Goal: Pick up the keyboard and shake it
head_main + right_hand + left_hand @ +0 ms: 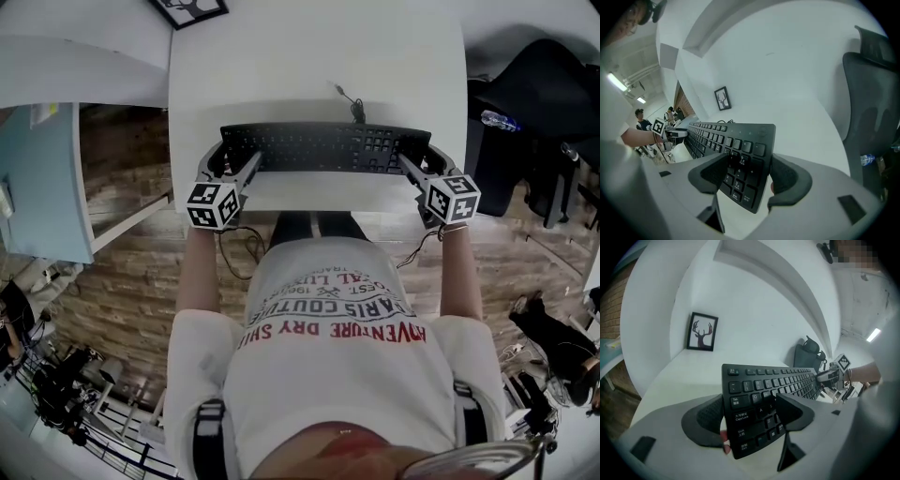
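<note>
Left tongs (234,161) are clamped on the left end of the keyboard (323,148), across the Caps Lock and Shift keys. Right tongs (419,157) are clamped on its right end, across the number pad. The keyboard's long axis runs left to right between the two tongs, one end to each hand. It appears held just clear of the bench (309,56), above the near edge. Its cable (354,105) trails away across the bench. A framed picture (192,9) stands at the far left corner.

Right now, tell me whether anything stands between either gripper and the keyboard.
Nothing visible does. The left gripper already grips the keyboard at its left end, the right gripper at its right end.
</note>
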Tool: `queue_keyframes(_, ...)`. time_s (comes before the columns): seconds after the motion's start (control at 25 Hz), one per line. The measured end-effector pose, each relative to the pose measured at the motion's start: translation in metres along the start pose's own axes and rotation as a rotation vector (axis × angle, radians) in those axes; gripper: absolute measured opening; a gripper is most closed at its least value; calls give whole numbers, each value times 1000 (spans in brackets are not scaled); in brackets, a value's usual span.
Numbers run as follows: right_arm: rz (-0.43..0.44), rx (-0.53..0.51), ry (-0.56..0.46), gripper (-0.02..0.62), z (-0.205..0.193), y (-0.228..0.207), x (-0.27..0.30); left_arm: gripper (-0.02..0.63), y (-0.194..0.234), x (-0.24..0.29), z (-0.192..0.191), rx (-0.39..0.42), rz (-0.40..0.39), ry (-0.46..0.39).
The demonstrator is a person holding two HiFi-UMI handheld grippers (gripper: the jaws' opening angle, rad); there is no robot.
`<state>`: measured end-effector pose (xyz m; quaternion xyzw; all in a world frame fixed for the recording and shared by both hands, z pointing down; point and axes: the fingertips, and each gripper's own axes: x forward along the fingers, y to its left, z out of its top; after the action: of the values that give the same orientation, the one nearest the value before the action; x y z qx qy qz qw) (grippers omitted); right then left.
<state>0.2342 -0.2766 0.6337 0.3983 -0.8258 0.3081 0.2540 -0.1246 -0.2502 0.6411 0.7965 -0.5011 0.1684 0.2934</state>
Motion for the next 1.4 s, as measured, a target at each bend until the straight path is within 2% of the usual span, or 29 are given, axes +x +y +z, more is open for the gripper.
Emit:
queue_keyframes(0.32,-51,-134,-211,290,84,13,-37,359,-6,-21,90,123,-5,-211)
queue_keyframes(0.48,-86,-205,-346,290,123,23,-57,359,-14,-43,142,201,-1,-350)
queue_keyframes(0.6,-113,-255,-454,290,145,33,-72,358,-19,-62,173,253,-14,-448)
queue_keyframes(0.72,-140,-299,-544,290,160,43,-86,357,-25,-79,195,310,-36,-504)
queue_keyframes(0.92,-188,-348,-650,290,172,49,-102,357,-35,-92,213,403,-42,-561)
queue_keyframes(1.32,-341,-481,-778,290,182,57,-116,357,-42,-97,217,562,-5,-618)
queue_keyframes(1.4,-381,-505,-793,290,183,57,-120,357,-43,-96,215,562,0,-623)
